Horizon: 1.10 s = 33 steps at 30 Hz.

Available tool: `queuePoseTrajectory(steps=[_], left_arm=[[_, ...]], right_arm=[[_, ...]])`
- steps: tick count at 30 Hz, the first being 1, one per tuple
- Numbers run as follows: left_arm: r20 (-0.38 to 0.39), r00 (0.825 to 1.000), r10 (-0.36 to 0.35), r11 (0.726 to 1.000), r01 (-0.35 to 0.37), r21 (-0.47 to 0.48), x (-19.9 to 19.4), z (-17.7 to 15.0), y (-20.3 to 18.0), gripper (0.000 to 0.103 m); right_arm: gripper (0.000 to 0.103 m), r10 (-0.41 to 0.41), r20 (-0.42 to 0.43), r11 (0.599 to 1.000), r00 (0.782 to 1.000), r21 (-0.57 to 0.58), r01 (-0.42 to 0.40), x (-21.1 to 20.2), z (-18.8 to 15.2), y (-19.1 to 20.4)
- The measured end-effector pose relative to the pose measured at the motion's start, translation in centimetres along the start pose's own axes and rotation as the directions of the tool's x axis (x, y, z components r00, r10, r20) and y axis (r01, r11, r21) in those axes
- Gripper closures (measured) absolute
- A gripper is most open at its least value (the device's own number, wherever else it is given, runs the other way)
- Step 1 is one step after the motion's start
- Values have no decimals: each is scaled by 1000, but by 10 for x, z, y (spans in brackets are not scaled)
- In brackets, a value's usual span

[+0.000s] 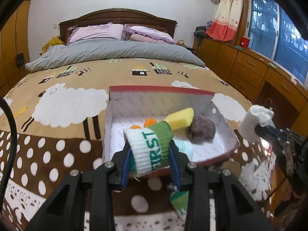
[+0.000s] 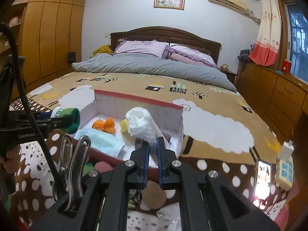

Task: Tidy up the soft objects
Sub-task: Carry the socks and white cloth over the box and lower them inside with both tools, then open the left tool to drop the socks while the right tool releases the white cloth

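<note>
A white and green sock [image 1: 151, 148] with green letters is pinched in my left gripper [image 1: 151, 150], held just above the near edge of the red-rimmed cardboard box [image 1: 161, 89] on the bed. In the right wrist view my right gripper [image 2: 153, 144] is shut on a crumpled white tissue [image 2: 141, 124], raised over the box [image 2: 138, 97]. Inside the box lie a yellow sponge [image 1: 182, 118], a brown knitted ball [image 1: 202, 130], an orange cloth [image 2: 105, 125] and a pale blue cloth [image 2: 102, 143]. The right gripper with the tissue [image 1: 252, 121] shows at the right of the left view.
A second green and white sock [image 1: 180, 202] lies on the bedspread under my left gripper. A phone [image 2: 262, 182] and a white power strip [image 2: 284, 173] lie at the bed's right edge. A grey duvet [image 2: 154, 65] and pillows cover the far half of the bed.
</note>
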<state>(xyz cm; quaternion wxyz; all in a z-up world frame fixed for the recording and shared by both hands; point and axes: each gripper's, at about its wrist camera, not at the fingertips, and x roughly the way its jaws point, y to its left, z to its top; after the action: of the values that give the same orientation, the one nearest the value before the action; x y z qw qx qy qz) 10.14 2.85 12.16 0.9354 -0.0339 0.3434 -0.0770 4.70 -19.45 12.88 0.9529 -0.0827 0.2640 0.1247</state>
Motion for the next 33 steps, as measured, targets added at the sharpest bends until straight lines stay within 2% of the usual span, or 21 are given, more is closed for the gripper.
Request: queuePoseTrajectory(steps=[10, 13, 20, 27, 33], left_arm=[[-19, 1000, -6, 1000, 6, -10, 44, 15, 0, 66], [-26, 1000, 12, 1000, -12, -1, 57, 14, -1, 66], [-94, 995, 20, 999, -23, -27, 88, 4, 6, 66], [-93, 996, 16, 999, -19, -34, 89, 2, 8, 64], [-96, 995, 16, 1000, -18, -22, 86, 1, 6, 51]], right_arm=[[95, -18, -36, 999, 999, -35, 17, 34, 10, 9], [95, -16, -63, 999, 998, -41, 14, 49, 9, 11], [95, -11, -141, 1000, 990, -29, 7, 80, -4, 12], [94, 9, -183, 1000, 983, -2, -10, 94, -16, 11], [90, 61, -206, 997, 977, 66, -48, 98, -22, 5]])
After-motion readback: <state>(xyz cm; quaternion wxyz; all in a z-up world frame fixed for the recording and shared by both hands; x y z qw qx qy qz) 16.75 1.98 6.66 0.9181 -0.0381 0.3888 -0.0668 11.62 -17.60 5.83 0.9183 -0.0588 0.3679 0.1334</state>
